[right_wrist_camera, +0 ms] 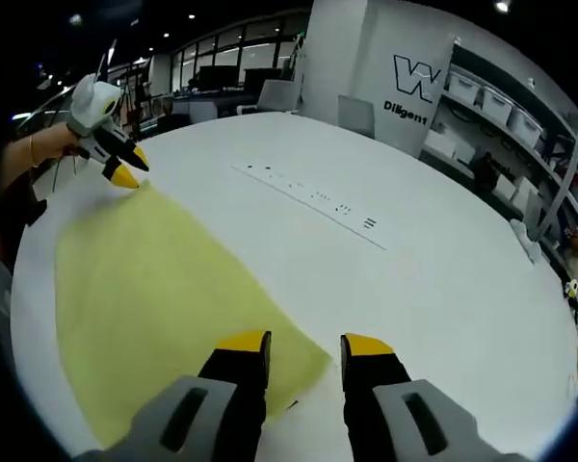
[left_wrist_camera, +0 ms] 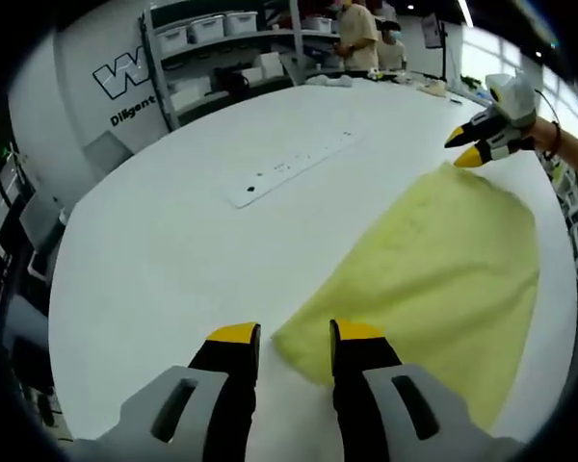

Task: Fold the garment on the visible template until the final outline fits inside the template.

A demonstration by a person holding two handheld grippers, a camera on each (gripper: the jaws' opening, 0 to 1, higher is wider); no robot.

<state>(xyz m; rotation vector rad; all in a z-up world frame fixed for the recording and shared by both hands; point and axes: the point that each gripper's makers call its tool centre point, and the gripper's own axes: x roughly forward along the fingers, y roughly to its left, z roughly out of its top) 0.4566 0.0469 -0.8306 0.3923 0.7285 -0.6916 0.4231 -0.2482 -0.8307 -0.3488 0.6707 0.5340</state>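
A pale yellow garment (left_wrist_camera: 443,279) lies flat on the round white table (left_wrist_camera: 173,241). My left gripper (left_wrist_camera: 296,337) is open at the garment's near corner, which lies between its jaws. In the right gripper view the garment (right_wrist_camera: 144,289) spreads to the left, and my right gripper (right_wrist_camera: 306,348) is open over the opposite corner, whose tip sits between the jaws. Each gripper appears in the other's view at the far corner: the right gripper (left_wrist_camera: 465,150) held by a hand, the left gripper (right_wrist_camera: 131,167) likewise. A long white strip with small dark marks (left_wrist_camera: 289,168) (right_wrist_camera: 313,197) lies on the table beyond the garment.
Shelves with white bins (left_wrist_camera: 207,29) (right_wrist_camera: 491,96) stand behind the table next to a wall with a logo. People (left_wrist_camera: 361,38) stand at the far side. Grey chairs (right_wrist_camera: 356,114) sit by the table edge. Bare table surface (right_wrist_camera: 443,289) extends past the strip.
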